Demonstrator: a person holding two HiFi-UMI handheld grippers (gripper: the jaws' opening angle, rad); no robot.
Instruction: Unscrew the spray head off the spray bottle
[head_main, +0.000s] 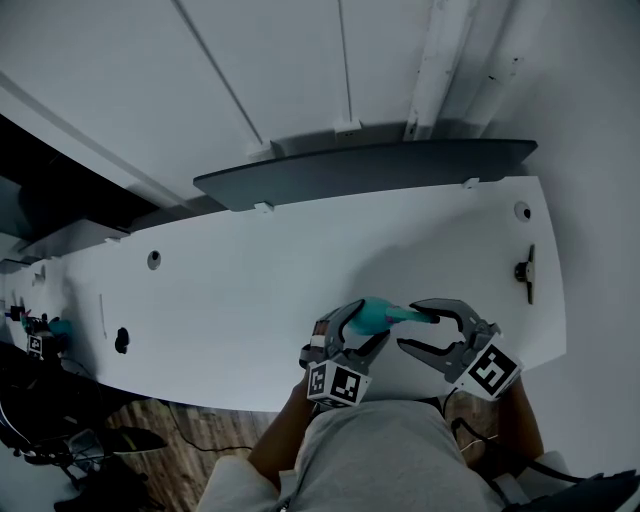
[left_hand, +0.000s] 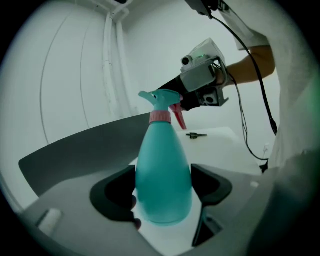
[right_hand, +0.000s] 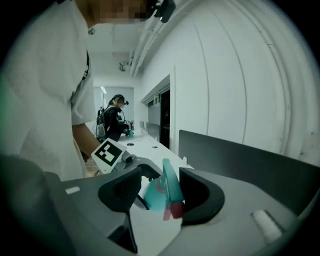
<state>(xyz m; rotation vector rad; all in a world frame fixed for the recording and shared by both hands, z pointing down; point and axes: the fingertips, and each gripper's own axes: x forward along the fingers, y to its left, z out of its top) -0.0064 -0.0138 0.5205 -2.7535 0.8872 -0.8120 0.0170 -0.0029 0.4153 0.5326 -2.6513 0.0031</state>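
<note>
Spray bottle (left_hand: 163, 185): teal plastic, smooth, with a soft sheen.
Spray head (left_hand: 159, 97): teal plastic, with a pink plastic collar (left_hand: 161, 117) and a red plastic trigger (left_hand: 178, 118).
Table (head_main: 250, 290): white, smooth, matt.
Back panel (head_main: 370, 172), upper centre: dark grey, matt.
Floor (head_main: 190, 425), lower left: wood-grain planks.
Person's top (head_main: 400, 450): pale grey cloth.

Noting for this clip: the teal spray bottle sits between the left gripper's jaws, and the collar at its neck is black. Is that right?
No. The collar at the neck of the spray bottle is pink, not black; the left gripper view shows it. The rest stands: the teal bottle sits between the jaws of the left gripper.
</note>
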